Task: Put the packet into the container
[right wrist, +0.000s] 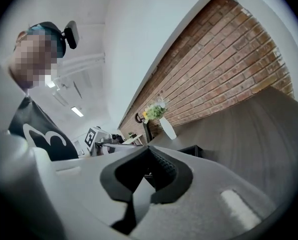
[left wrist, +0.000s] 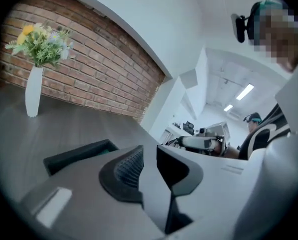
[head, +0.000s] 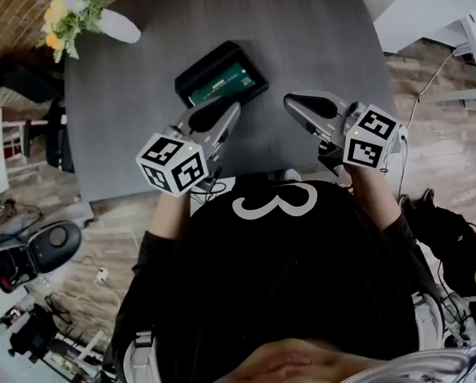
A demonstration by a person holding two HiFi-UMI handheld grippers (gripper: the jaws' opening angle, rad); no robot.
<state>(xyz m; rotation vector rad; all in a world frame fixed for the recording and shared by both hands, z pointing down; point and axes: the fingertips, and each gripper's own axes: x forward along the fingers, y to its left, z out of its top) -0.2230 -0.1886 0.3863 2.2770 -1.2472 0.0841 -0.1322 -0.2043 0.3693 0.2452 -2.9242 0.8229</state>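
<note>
Where brick wall (left wrist: 99, 69) runs, a grey table (head: 301, 38) holds the container (head: 191, 78).

A white vase (head: 119, 26) of flowers (head: 70, 10) stands at the upper left of the grey counter (head: 301, 22), before a brick wall (left wrist: 104, 64).

Brick wall (left wrist: 99, 69), grey table (head: 301, 38), wood floor (head: 437, 134), vase w/ flowers (head: 119, 26)

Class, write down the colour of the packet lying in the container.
The packet is green; the head view shows it best.
</note>
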